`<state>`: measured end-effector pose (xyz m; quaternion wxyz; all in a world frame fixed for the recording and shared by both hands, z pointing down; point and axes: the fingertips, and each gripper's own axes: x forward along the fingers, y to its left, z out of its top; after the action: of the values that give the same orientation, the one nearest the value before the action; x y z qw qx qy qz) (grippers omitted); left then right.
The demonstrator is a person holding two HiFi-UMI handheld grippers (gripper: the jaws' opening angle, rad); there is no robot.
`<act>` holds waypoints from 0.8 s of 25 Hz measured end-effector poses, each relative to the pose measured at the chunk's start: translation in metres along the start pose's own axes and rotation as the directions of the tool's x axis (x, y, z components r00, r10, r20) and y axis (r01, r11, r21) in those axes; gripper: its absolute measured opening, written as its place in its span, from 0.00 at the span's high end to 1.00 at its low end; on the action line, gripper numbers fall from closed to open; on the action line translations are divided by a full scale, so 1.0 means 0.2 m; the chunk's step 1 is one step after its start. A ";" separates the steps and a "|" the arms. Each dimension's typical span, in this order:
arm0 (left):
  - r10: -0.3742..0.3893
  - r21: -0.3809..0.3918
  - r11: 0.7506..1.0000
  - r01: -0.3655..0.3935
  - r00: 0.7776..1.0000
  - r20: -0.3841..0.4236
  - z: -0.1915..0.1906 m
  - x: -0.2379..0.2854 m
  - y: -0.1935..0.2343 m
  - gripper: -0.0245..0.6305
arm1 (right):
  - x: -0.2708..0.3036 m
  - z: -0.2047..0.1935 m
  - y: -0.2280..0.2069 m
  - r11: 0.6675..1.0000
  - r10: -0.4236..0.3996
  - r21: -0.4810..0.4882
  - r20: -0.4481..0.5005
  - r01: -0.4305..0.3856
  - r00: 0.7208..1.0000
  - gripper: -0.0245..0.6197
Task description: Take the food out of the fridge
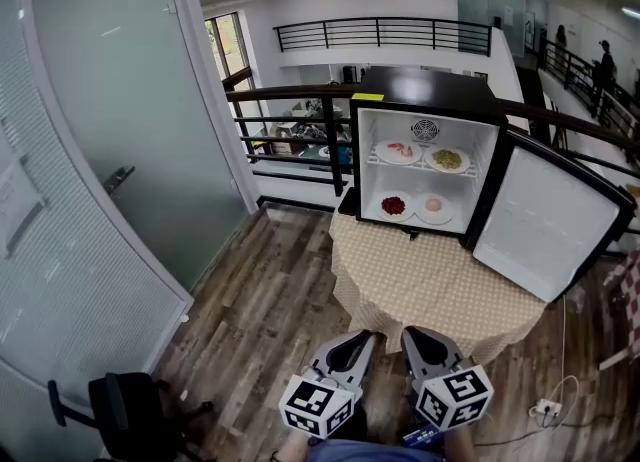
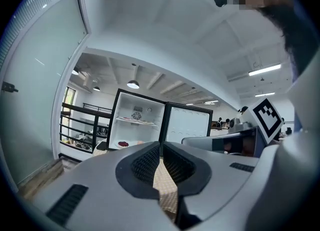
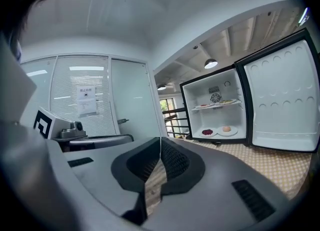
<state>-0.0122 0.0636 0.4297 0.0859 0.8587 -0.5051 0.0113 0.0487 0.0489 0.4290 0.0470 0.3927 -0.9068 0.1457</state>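
Food (image 1: 398, 152) – where's it sitting right now? (A)

Four plates are seen inside the open fridge (image 1: 425, 100), which is set on a table (image 1: 430, 290) covered by a checked cloth. Two plates are laid on the wire shelf (image 1: 470, 172): something pink at the left, something yellowish (image 1: 447, 159) at the right. Two more are kept on the fridge floor, a red heap (image 1: 394, 207) just beside a pale round lump (image 1: 434, 206). The door (image 1: 545, 225) is swung wide to the right. (B)

And the grippers, is anything held? (A)

Nope, nothing's gripped. The left gripper (image 1: 358, 338) and right gripper (image 1: 414, 334) are held side by side by the near edge of the table, well apart from the fridge, both aimed at it. In each gripper view the jaws are seen pressed together with nothing caught between them; only a sliver of cloth or floor is glimpsed past the pads. (B)
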 end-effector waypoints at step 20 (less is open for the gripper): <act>-0.151 -0.025 0.988 0.150 0.988 -0.041 0.18 0.79 0.71 0.93 | 0.82 0.24 -0.47 0.987 -0.136 0.078 -0.037 0.138 0.990 0.93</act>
<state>-0.0601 -0.1462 0.4302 0.1067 0.8930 -0.4369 0.0175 0.0045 -0.1408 0.4379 0.0553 0.4534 -0.8702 0.1847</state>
